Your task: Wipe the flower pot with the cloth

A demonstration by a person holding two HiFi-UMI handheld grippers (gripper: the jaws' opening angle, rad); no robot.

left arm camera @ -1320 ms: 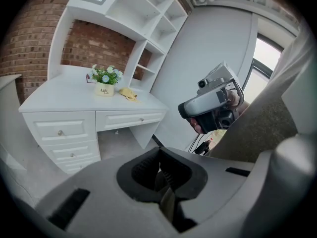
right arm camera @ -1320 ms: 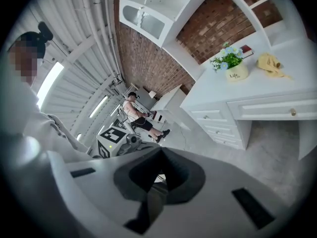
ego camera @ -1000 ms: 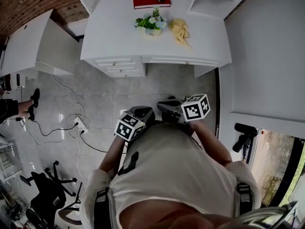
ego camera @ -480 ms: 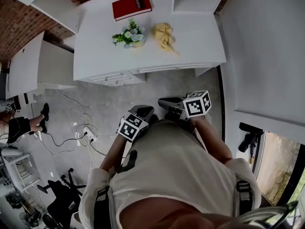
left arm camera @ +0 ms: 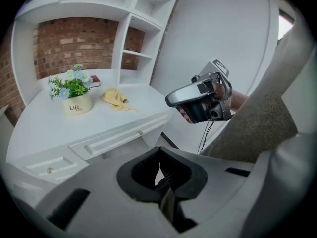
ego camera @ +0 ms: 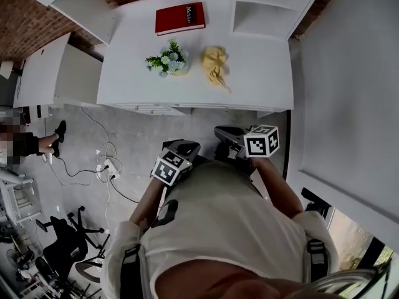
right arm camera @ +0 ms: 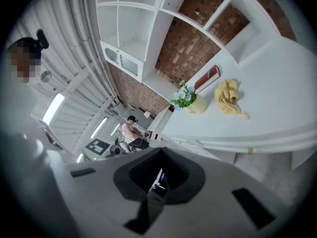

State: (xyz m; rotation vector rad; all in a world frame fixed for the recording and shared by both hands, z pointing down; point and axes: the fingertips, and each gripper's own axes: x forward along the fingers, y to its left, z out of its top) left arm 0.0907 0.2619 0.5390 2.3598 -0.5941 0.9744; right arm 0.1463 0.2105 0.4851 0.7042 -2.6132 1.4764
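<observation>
- I see a white table (ego camera: pixel 255 73) set against a brick wall (ego camera: pixel 28 17), with drawers (left arm camera: pixel 119 138) along its front.
- A red book (ego camera: pixel 179 18) lies flat at the back of the table.
- White open shelving (ego camera: pixel 274 5) rises at the table's right end.
- A second white table (ego camera: pixel 40 73) stands off to the left.
- On the grey floor (ego camera: pixel 143 136) I make out a white power strip (ego camera: pixel 103 165) with cables trailing from it.
- A black office chair (ego camera: pixel 62 235) stands at lower left.
- A seated person's legs (ego camera: pixel 37 143) show at the left edge.
</observation>
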